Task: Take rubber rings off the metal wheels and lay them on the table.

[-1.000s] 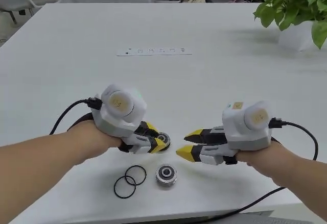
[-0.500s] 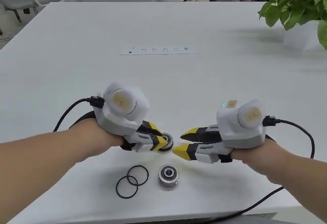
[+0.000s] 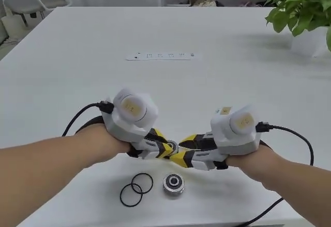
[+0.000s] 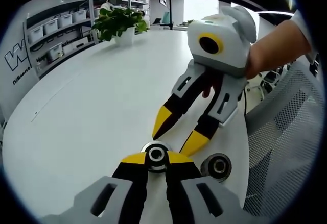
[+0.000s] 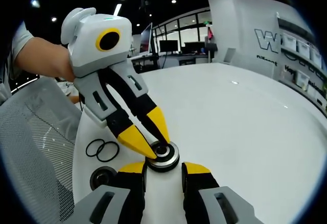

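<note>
A metal wheel (image 4: 156,155) is pinched in the closed jaws of the left tool (image 5: 152,143), over the near worktop (image 3: 207,82). The right tool (image 4: 172,141) is part open, its jaws either side of that wheel. Nearby, 2 rubber rings (image 3: 136,189) lie overlapping beside a second wheel (image 3: 174,183).
</note>
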A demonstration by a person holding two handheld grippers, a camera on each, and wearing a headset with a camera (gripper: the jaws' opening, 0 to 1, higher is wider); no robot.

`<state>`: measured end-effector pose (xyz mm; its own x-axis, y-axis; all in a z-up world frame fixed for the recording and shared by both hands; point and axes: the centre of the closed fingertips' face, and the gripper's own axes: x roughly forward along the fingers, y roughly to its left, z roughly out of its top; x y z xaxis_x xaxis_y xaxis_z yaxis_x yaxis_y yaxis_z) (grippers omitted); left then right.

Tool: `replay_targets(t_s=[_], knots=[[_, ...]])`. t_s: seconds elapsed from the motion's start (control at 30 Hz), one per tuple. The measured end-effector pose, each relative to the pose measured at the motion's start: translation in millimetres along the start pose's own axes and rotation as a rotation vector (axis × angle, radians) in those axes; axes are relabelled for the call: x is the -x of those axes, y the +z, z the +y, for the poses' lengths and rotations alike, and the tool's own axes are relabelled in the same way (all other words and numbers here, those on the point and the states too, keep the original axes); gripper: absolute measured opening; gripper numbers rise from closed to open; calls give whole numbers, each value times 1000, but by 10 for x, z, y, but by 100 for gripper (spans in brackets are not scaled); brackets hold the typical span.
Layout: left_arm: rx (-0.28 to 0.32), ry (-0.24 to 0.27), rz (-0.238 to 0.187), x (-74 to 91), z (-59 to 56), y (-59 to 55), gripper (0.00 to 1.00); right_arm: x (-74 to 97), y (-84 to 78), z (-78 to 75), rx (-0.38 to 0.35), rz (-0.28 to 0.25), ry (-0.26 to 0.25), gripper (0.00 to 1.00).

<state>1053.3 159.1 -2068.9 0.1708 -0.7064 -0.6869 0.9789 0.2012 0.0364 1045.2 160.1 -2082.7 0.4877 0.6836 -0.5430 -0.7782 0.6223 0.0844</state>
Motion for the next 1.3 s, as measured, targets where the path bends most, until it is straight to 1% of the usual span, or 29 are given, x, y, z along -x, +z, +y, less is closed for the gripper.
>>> replay_targets(t_s=[0.2,0.27,0.6,0.7,0.9,1.03,1.1,1.3], knots=[[-3,-3,7,-1,-4,-4,8,-44,19,7,-16,-4,-4,26],[-3,-2,8,1,-6,-3,8,-49,24,11,-17,-1,1,24],[2,-1,7,2,-7,-4,8,-4,-10,17,-31,-9,-2,20],[2,-1,7,1,-6,-4,8,16,-28,14,-35,-7,-4,18],[4,1,8,2,-5,-2,8,48,-62,-2,-33,3,-13,8],[4,3,9,3,-5,-3,8,44,-63,3,-33,5,-17,7],[3,5,10,2,-5,-5,8,47,-72,-4,-36,9,-22,4],[4,9,10,2,-1,-8,8,53,-75,-13,-51,12,-36,1]])
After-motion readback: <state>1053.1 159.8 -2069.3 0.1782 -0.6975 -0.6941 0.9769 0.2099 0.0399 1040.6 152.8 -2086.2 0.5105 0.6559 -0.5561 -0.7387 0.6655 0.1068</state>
